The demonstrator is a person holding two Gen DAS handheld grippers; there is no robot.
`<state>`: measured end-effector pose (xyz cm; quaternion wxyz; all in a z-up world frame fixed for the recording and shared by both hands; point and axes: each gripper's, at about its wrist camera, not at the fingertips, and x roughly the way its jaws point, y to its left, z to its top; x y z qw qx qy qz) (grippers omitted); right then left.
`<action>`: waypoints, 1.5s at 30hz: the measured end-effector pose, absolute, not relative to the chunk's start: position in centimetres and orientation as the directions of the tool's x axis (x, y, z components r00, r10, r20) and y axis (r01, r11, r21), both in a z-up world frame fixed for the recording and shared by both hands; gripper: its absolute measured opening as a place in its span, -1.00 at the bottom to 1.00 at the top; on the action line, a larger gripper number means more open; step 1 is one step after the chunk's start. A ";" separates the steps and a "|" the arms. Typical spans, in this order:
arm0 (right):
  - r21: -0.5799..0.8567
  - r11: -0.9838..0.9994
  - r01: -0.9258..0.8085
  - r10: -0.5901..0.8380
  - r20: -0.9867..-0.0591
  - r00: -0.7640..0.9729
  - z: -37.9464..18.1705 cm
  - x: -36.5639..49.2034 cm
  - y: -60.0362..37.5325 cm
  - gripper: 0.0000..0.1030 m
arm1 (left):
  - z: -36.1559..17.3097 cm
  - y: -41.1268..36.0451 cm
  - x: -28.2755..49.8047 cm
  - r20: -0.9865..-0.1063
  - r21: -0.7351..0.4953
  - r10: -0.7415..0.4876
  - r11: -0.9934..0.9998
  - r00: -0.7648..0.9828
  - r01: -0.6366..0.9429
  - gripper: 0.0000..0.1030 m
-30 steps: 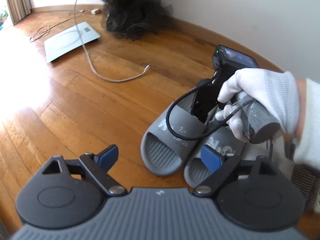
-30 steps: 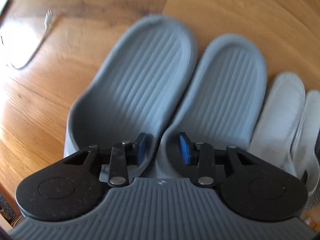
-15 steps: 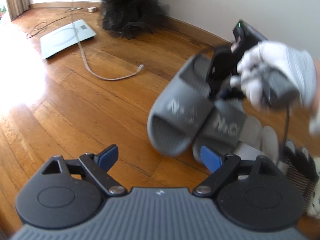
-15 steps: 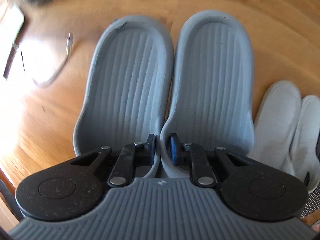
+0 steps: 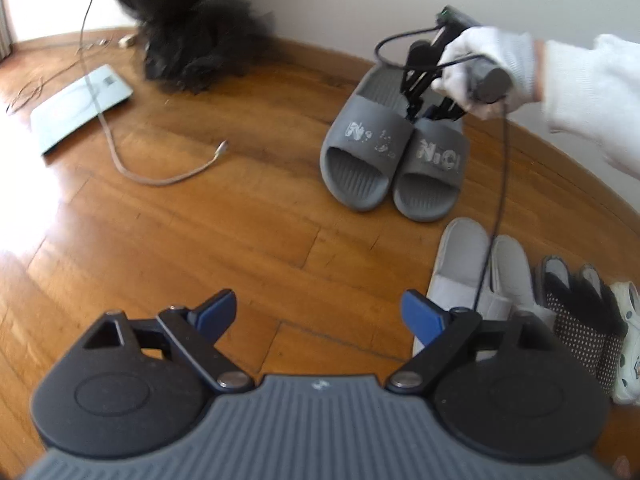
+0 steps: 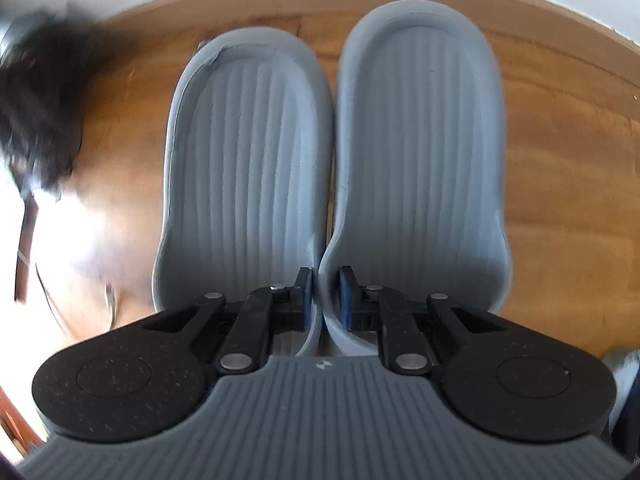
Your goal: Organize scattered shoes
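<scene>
A room in a home: warm wooden plank floor (image 5: 240, 216), white wall with wooden skirting, a bathroom scale (image 5: 80, 108) at upper left, and house slippers (image 5: 476, 276) lined at lower right.

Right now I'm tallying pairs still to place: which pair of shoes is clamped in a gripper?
The grey slides: the right gripper pinches their inner edges together. The white slippers and dotted pair lie untouched on the floor.

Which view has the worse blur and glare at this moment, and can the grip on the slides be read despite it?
Right wrist view: the floor edges smear, yet the right gripper shows sharp, pinching the grey slides by their inner walls. Left wrist view: mostly crisp, with window glare washing out the wooden floor at the left and slight blur on the gloved hand.
</scene>
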<state>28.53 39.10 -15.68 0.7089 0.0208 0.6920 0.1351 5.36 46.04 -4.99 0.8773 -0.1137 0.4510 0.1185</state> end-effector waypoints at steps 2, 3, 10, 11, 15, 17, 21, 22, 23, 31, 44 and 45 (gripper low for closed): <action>0.222 0.963 -0.151 0.226 -0.974 0.012 -15.9 29.2 38.5 -0.77 | -4.6 45.7 5.7 -0.800 -0.105 0.093 0.951 0.593 -0.291 0.74; 0.226 0.964 -0.138 0.231 -0.973 0.017 -16.1 29.7 38.0 -0.77 | -4.2 45.4 5.9 -0.784 -0.113 0.082 0.956 0.616 -0.272 0.74; 0.241 0.968 -0.075 0.244 -0.969 0.034 -17.0 32.8 35.4 -0.79 | -3.2 43.7 5.9 -0.733 -0.128 0.034 0.974 0.680 -0.187 0.74; 0.243 0.967 -0.071 0.247 -0.968 0.040 -16.9 33.1 35.6 -0.82 | -3.3 43.6 6.0 -0.733 -0.128 0.029 0.975 0.680 -0.179 0.74; 0.275 0.957 -0.093 0.283 -0.955 0.088 -15.8 36.4 36.4 -0.77 | -3.7 43.2 5.6 -0.748 -0.112 0.025 0.980 0.663 -0.164 0.74; 0.307 0.946 -0.104 0.317 -0.943 0.102 -15.4 36.8 35.9 -0.67 | -3.7 43.3 5.5 -0.750 -0.118 0.025 0.978 0.661 -0.172 0.74; 0.383 0.909 -0.165 0.404 -0.906 0.124 -12.6 35.1 34.3 0.01 | -3.3 43.8 5.5 -0.740 -0.137 0.021 0.974 0.673 -0.182 0.74; 0.402 0.898 -0.177 0.427 -0.895 0.131 -11.8 34.6 33.6 0.01 | -3.1 43.8 5.5 -0.734 -0.141 0.020 0.973 0.679 -0.181 0.74; 0.417 0.890 -0.185 0.443 -0.886 0.136 -11.2 34.4 33.3 0.03 | -2.9 43.8 5.4 -0.730 -0.144 0.018 0.973 0.684 -0.180 0.74; 0.452 0.879 -0.154 0.462 -0.886 0.037 -8.0 28.2 23.8 0.03 | -3.6 42.9 7.4 -0.807 -0.131 0.021 0.968 0.590 -0.213 0.76; 0.251 0.948 -0.194 0.219 -0.960 -0.173 -15.5 13.7 20.3 -0.01 | -6.5 41.5 11.4 -0.871 -0.153 0.027 0.934 0.491 -0.322 0.76; 0.248 0.954 -0.171 0.219 -0.960 -0.174 -15.8 13.2 20.2 -0.04 | -6.5 41.4 11.3 -0.873 -0.149 0.028 0.935 0.488 -0.321 0.76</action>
